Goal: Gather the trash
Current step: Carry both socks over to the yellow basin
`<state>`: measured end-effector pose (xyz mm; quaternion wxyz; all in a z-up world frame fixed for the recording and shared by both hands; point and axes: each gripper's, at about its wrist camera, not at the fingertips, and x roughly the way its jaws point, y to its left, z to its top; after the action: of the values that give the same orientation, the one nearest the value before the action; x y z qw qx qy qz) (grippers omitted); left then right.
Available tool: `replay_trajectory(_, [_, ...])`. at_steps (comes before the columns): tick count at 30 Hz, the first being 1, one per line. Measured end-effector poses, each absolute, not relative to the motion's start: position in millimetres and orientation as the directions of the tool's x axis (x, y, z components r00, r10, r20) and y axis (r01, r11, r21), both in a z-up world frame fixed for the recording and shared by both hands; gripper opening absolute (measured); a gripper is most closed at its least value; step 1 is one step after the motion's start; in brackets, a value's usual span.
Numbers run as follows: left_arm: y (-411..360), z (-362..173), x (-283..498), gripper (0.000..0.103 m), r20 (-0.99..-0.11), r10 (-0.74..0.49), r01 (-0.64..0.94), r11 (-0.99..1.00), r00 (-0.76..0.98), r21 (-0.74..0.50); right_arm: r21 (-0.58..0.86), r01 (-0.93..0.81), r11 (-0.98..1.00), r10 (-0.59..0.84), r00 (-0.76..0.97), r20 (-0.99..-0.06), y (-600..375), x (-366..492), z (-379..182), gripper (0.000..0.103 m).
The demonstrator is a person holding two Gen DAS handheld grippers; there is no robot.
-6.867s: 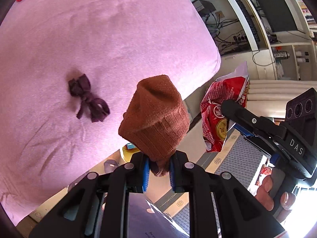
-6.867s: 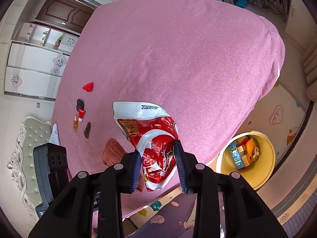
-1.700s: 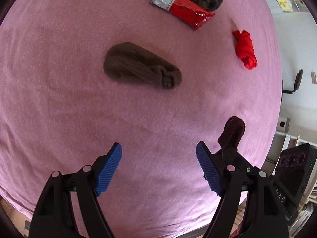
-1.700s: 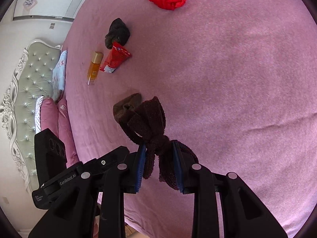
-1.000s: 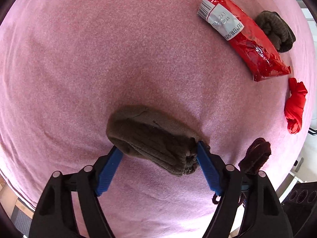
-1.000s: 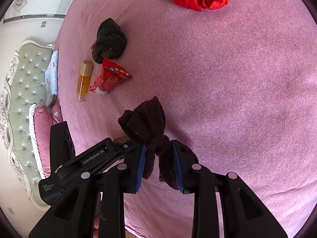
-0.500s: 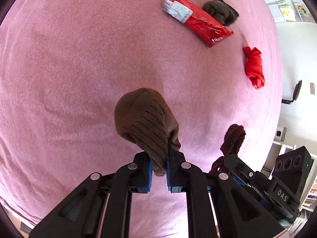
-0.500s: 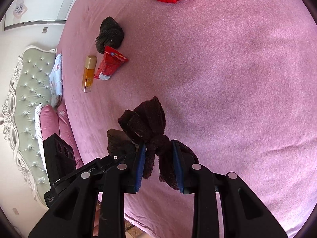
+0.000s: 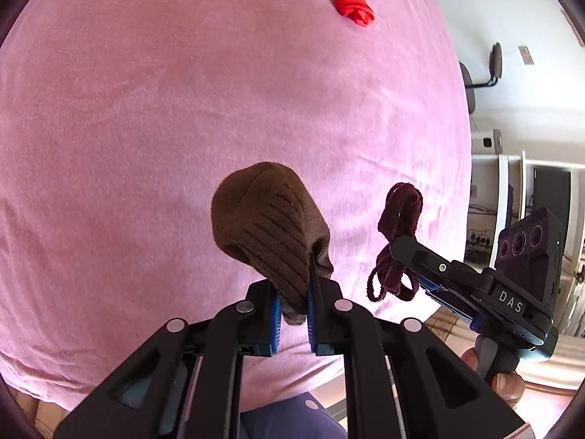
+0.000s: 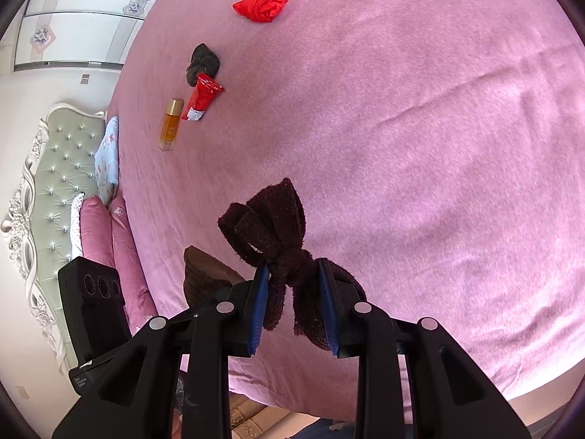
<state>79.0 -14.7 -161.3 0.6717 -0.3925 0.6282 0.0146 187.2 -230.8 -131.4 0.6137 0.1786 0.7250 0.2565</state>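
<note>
My left gripper (image 9: pixel 292 305) is shut on a brown knitted sock (image 9: pixel 268 226) and holds it above the pink bed (image 9: pixel 182 109). My right gripper (image 10: pixel 294 292) is shut on a dark maroon knotted cloth (image 10: pixel 272 228), also held above the bed. In the left wrist view the right gripper (image 9: pixel 396 256) with the maroon cloth (image 9: pixel 398 216) hangs just right of the sock. In the right wrist view the brown sock (image 10: pixel 206 276) shows low at the left.
On the bed lie a red cloth (image 10: pixel 263 6), a dark sock (image 10: pixel 203 62), a red wrapper (image 10: pixel 201 98) and an amber bottle (image 10: pixel 170 124). The headboard (image 10: pixel 47 168) and pillows (image 10: pixel 106 226) are at the left. Shelves and cables (image 9: pixel 512 190) stand beyond the bed's right edge.
My left gripper closed on the brown sock, lifted it off the bed and drew back toward the bed's near edge. The right gripper kept its hold on the maroon cloth.
</note>
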Motion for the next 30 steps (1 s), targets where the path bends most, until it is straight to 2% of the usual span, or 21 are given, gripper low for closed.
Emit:
replay_trajectory(15, [-170,-152,60,0.011,-0.853,-0.522,-0.217,0.830,0.021,-0.513,0.586,0.155,0.796,0.595,-0.017,-0.804,-389,90,-109,0.027])
replay_trajectory(30, [-370,-152,35,0.012,-0.849,-0.504,0.040,0.856,-0.158,-0.515,0.558,0.349,0.753,0.550,0.133,-0.825,-573,16,-98,0.027])
